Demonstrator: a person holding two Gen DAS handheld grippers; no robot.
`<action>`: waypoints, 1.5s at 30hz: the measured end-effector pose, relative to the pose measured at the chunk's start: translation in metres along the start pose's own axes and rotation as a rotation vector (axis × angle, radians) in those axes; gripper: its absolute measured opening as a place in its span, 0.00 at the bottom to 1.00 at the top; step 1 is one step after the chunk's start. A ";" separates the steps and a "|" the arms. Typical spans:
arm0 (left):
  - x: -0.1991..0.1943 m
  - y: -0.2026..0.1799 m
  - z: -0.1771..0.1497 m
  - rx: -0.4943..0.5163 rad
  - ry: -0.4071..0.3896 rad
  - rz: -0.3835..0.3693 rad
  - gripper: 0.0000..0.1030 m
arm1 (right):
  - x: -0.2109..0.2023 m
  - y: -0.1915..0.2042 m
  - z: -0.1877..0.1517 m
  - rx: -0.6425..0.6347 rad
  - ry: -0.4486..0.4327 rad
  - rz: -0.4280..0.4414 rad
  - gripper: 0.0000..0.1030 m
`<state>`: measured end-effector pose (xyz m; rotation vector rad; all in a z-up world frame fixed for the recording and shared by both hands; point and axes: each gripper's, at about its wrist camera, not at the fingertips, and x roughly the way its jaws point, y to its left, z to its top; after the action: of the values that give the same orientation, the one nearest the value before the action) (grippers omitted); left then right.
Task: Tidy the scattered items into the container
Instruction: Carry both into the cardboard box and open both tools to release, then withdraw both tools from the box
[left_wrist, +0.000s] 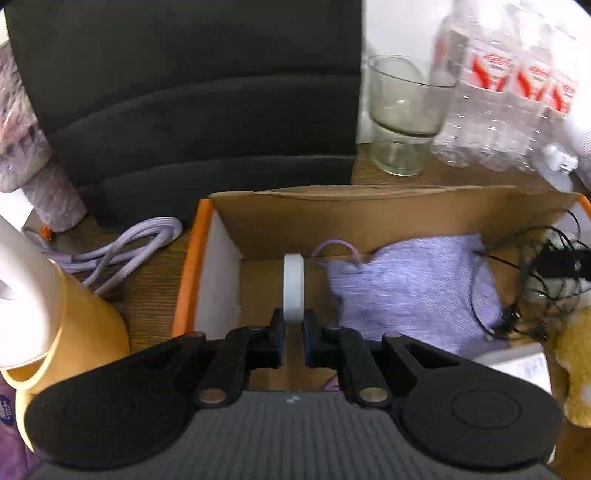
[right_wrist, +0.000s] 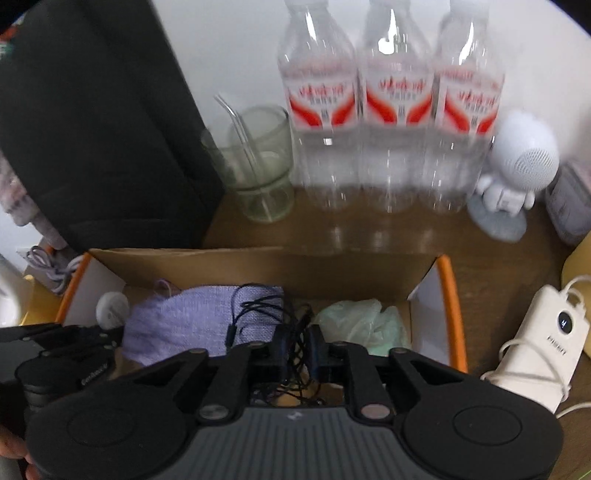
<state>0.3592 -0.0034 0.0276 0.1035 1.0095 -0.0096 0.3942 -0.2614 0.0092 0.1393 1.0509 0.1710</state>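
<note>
A brown wood-grain table (right_wrist: 369, 232) stands against a white wall, with a dark padded chair back (left_wrist: 184, 92) at far left, a clear glass (left_wrist: 402, 114) and three water bottles (right_wrist: 395, 110) along the far edge. Near the middle sits the orange-rimmed cardboard box (left_wrist: 332, 218), holding a lilac cloth (left_wrist: 413, 288). Motion blur smears the bottle labels, and a pale green bundle (right_wrist: 362, 325) in the box cannot be identified. The left gripper (left_wrist: 293, 325) tilts down over the box, clamped on an upright white disc (left_wrist: 293, 288). The right gripper (right_wrist: 297, 350) points down likewise, narrow, with tangled black cable (right_wrist: 266, 306) between its fingers; whether the pads press it is unclear.
</note>
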 end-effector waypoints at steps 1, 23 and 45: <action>-0.001 0.002 0.002 -0.009 0.008 -0.015 0.12 | 0.003 0.000 0.001 0.016 0.030 0.001 0.23; -0.182 0.007 0.003 -0.046 -0.059 0.018 0.98 | -0.158 0.036 -0.014 -0.010 -0.041 -0.054 0.78; -0.253 -0.004 -0.199 -0.123 -0.528 0.065 1.00 | -0.231 0.052 -0.208 -0.204 -0.489 -0.019 0.88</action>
<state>0.0562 0.0008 0.1365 0.0179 0.4773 0.0811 0.0966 -0.2511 0.1137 -0.0155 0.5434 0.2131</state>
